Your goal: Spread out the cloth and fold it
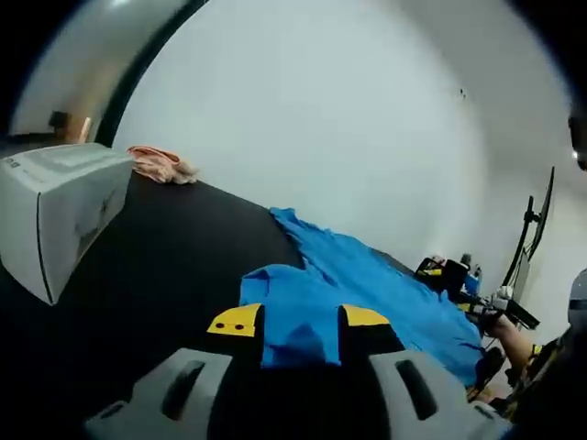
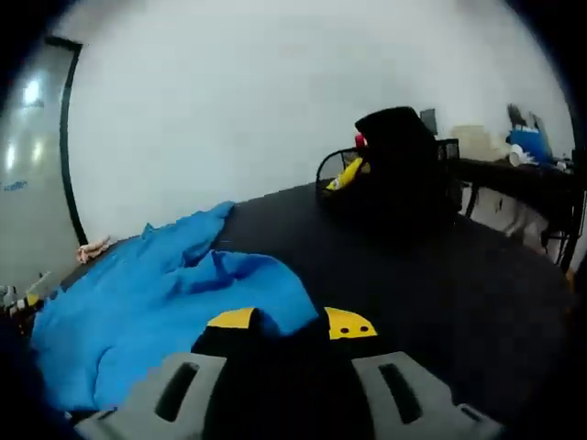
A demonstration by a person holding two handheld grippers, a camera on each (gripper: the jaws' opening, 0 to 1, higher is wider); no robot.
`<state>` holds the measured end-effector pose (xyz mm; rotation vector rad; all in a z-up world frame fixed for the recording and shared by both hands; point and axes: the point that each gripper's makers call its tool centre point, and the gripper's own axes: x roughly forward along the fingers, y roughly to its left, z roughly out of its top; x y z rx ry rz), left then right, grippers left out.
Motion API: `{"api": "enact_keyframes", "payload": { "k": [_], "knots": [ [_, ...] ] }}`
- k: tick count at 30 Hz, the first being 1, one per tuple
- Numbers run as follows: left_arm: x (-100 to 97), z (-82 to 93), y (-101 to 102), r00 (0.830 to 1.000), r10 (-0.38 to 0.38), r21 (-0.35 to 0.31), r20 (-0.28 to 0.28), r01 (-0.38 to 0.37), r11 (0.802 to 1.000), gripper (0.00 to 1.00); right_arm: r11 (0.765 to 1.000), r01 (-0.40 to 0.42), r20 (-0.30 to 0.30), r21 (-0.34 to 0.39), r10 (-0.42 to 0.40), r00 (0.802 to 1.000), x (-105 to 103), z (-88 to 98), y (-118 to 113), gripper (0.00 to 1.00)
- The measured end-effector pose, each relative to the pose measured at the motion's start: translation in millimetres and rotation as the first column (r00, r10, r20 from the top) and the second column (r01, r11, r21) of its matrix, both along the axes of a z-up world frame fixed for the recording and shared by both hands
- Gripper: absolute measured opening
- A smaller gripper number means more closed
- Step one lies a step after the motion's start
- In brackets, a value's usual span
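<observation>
The left gripper (image 1: 300, 323) has two black jaws capped with yellow tips, each tip marked with small dark dots. Behind them sit two light grey moulded shells, each cut by a dark oblong slot. The right gripper (image 2: 289, 324) is built the same way: black jaws, yellow dotted tips, and grey slotted shells on the near left and near right.

Blue cloth (image 1: 367, 284), black table (image 1: 174, 247)
</observation>
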<state>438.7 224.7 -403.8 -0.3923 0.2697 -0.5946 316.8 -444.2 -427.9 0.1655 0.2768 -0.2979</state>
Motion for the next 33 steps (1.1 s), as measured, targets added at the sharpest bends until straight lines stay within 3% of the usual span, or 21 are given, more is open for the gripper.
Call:
{"api": "enact_keyframes", "payload": {
  "k": [1, 3, 7, 8, 11, 13, 14, 16, 18, 20, 22, 23, 24, 26, 28, 30, 31, 33],
  "knots": [
    [0.8, -1.3, -1, 1.0, 0.003, 0.013, 0.003, -0.003, 1.0, 0.28, 0.998, -0.001, -0.027, -0.066, 0.0, 1.0, -1, -1.0, -2, 0.05],
    [0.4, -4.8, 3, 1.0, 0.002, 0.053, 0.01, -0.003, 0.999, 0.28, 1.0, -0.021, 0.027, -0.012, 0.021, 0.999, -4, 7.0, 12, 0.02],
    [0.5, -7.2, 6, 1.0, -0.006, 0.027, 0.005, 0.006, 1.0, 0.28, 1.0, -0.01, 0.16, 0.026, 0.006, 0.987, -14, 38.7, 17, 0.02],
    [1.4, -7.2, 6, 1.0, -0.007, 0.022, 0.003, 0.007, 1.0, 0.28, 0.999, -0.011, 0.169, 0.032, 0.005, 0.986, -15, 41.6, 18, 0.02],
    [3.3, -6.4, 5, 1.0, -0.007, 0.007, -0.001, 0.007, 1.0, 0.27, 1.0, 0.01, 0.163, 0.003, -0.011, 0.987, -22, 47.1, 10, 0.02],
    [2.8, -6.6, 5, 1.0, -0.011, 0.008, 0.001, 0.011, 1.0, 0.27, 1.0, 0.018, 0.044, 0.007, -0.018, 0.999, -26, 16.2, -2, 0.02],
    [2.4, -6.5, 6, 1.0, -0.011, 0.004, 0.004, 0.011, 1.0, 0.27, 0.999, 0.012, 0.03, 0.038, -0.013, 0.999, -27, 7.8, -2, 0.02],
    [2.9, -7.2, 6, 1.0, -0.012, -0.005, -0.003, 0.012, 1.0, 0.27, 0.994, 0.0, 0.126, 0.107, -0.013, 0.992, -25, 19.4, 7, 0.02],
    [3.6, -7.1, 7, 1.0, -0.011, -0.012, -0.005, 0.011, 1.0, 0.27, 0.998, -0.042, 0.233, 0.04, 0.032, 0.972, -20, 48.7, 20, 0.02],
    [3.1, -7.3, 5, 1.0, -0.015, -0.018, -0.014, 0.014, 1.0, 0.27, 0.992, -0.129, 0.286, 0.002, 0.124, 0.95, -9, 76.1, 50, 0.02],
    [2.4, -8.4, 3, 1.0, -0.021, -0.008, -0.015, 0.021, 1.0, 0.27, 0.956, -0.283, 0.337, -0.076, 0.292, 0.895, 9, 110.3, 105, 0.02],
    [2.3, -8.7, 3, 1.0, -0.023, -0.006, -0.015, 0.023, 1.0, 0.27, 0.934, -0.341, 0.333, -0.108, 0.357, 0.873, 14, 117.3, 127, 0.02],
    [1.5, -8.6, 2, 1.0, -0.024, -0.004, -0.014, 0.024, 1.0, 0.27, 0.899, -0.414, 0.328, -0.139, 0.437, 0.838, 21, 123.6, 158, 0.02],
    [1.6, -8.8, 3, 1.0, -0.023, -0.005, -0.013, 0.023, 1.0, 0.27, 0.841, -0.516, 0.297, -0.165, 0.541, 0.787, 29, 120.9, 200, 0.02],
    [1.7, -8.7, 4, 1.0, -0.02, -0.011, -0.015, 0.02, 1.0, 0.27, 0.76, -0.632, 0.218, -0.153, 0.649, 0.729, 34, 98.6, 250, 0.02],
    [1.6, -8.8, 4, 1.0, -0.019, -0.014, -0.015, 0.019, 1.0, 0.27, 0.698, -0.701, 0.125, -0.145, 0.716, 0.687, 35, 68.4, 282, 0.02],
    [0.9, -8.7, 4, 1.0, -0.019, -0.014, -0.015, 0.019, 1.0, 0.27, 0.675, -0.727, 0.043, -0.128, 0.736, 0.676, 37, 39.9, 295, 0.03],
    [0.5, -8.7, 3, 1.0, -0.021, -0.014, -0.017, 0.02, 1.0, 0.27, 0.625, -0.773, -0.119, -0.105, 0.764, 0.634, 32, -5.7, 306, 0.05]
  ]
}}
